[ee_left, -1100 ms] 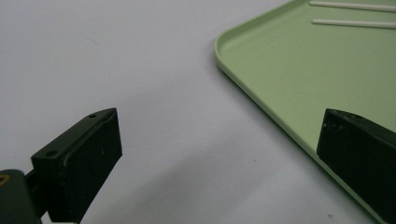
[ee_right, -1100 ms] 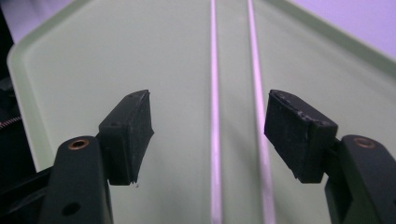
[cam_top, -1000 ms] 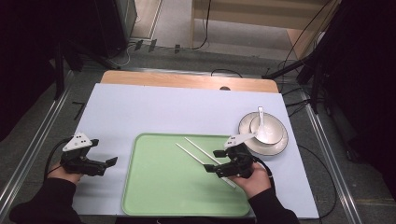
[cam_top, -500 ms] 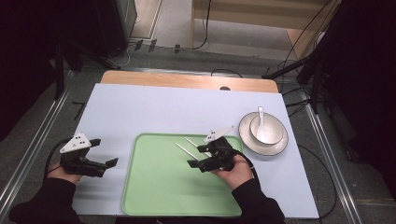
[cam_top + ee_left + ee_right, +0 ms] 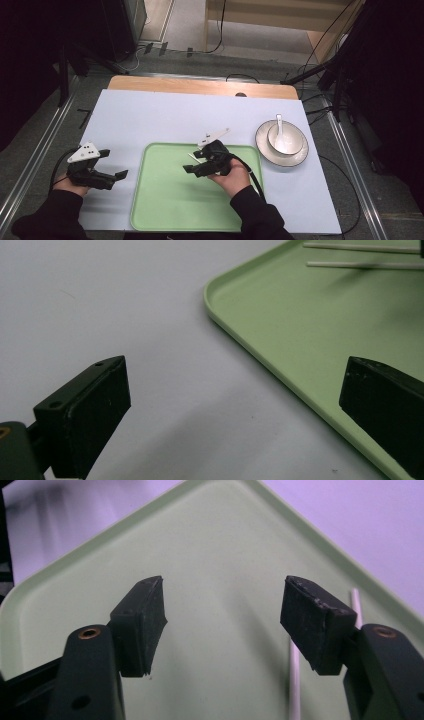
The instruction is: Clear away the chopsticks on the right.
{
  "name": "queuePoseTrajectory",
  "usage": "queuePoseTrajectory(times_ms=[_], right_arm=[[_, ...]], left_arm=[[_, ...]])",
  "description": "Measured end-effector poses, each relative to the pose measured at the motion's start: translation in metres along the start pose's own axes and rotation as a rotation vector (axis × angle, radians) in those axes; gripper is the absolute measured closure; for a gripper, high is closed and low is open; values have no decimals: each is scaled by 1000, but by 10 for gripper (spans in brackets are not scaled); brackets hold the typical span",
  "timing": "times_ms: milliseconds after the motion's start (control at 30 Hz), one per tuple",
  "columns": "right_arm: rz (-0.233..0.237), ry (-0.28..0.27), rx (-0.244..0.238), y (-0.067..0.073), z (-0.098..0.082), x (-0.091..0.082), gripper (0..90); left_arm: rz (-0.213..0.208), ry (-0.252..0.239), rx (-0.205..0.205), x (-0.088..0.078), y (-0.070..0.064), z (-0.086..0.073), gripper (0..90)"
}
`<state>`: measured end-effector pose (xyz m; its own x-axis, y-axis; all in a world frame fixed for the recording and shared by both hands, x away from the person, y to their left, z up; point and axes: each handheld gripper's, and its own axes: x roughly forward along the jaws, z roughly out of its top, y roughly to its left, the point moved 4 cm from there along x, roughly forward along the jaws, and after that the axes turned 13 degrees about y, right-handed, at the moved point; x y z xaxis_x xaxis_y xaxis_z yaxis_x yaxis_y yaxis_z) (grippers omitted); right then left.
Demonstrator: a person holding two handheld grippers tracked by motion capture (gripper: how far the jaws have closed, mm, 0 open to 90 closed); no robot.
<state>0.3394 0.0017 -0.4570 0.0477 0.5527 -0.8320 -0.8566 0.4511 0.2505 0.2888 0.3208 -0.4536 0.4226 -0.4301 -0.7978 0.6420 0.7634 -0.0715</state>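
The right gripper (image 5: 192, 165) hovered low over the green tray (image 5: 165, 210), its jaws apart with nothing between them. They had just been closing a little, yet a wide gap remained. The two white chopsticks (image 5: 192, 156) lay on the tray just beside and partly beneath this gripper, toward its far side in the high view, where a short white tip showed at the gripper's upper left edge. In the right gripper view, one thin white stick (image 5: 294, 680) ran lengthwise just inside the right-hand jaw and another (image 5: 356, 607) peeked out behind that same jaw, so their long axes lay roughly along the gripper's own pointing direction, not across the gap. By that reading, the gripper would need to shift or turn sideways before closing on them.

The left gripper (image 5: 112, 175) rested well apart from the chopsticks, outside the tray's left rim over the pale tabletop (image 5: 150, 115), its jaws wide open and empty. In the left gripper view the chopsticks (image 5: 360, 255) lay far ahead, running crosswise. The right hand was clearly the nearer one.

Compared with a second earlier, the right gripper had travelled leftward from near the tray's right edge, beside the plate holding a bowl and spoon (image 5: 281, 142), to the tray's upper middle, now covering most of the chopsticks. The left gripper had not moved.
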Motion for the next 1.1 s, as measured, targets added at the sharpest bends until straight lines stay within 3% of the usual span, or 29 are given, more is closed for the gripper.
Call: queuePoseTrajectory(times_ms=[167, 267, 300, 333, 367, 467, 667, 700, 900, 1100], right_arm=[[-12, 22, 0, -2, 12, 19, 484], [-32, 57, 19, -7, 13, 29, 627], [-42, 72, 37, -11, 12, 32, 726], [-42, 72, 37, -11, 12, 32, 726], [-41, 86, 55, -16, 11, 35, 825], [-13, 95, 84, -22, 10, 38, 900], [-20, 105, 104, -31, 11, 41, 900], [-34, 97, 130, -37, 11, 39, 900], [-60, 93, 180, -53, 9, 32, 900], [-61, 96, 220, -62, 3, 26, 900]], left_arm=[[-5, -2, -9, 2, 3, 0, 0], [-11, 2, -12, 3, 3, 0, 0], [-13, 2, -7, 3, 2, 0, 0], [-13, 2, -7, 3, 2, 0, 0], [-15, -1, -8, 3, 2, 1, 0], [-18, 0, -5, 3, 2, 1, 0], [-27, 4, -1, 4, 1, 1, 0], [-28, 7, -1, 4, 1, 1, 0], [-34, 7, 5, 6, 0, 1, 0], [-34, 11, 3, 5, 1, 1, 0]])
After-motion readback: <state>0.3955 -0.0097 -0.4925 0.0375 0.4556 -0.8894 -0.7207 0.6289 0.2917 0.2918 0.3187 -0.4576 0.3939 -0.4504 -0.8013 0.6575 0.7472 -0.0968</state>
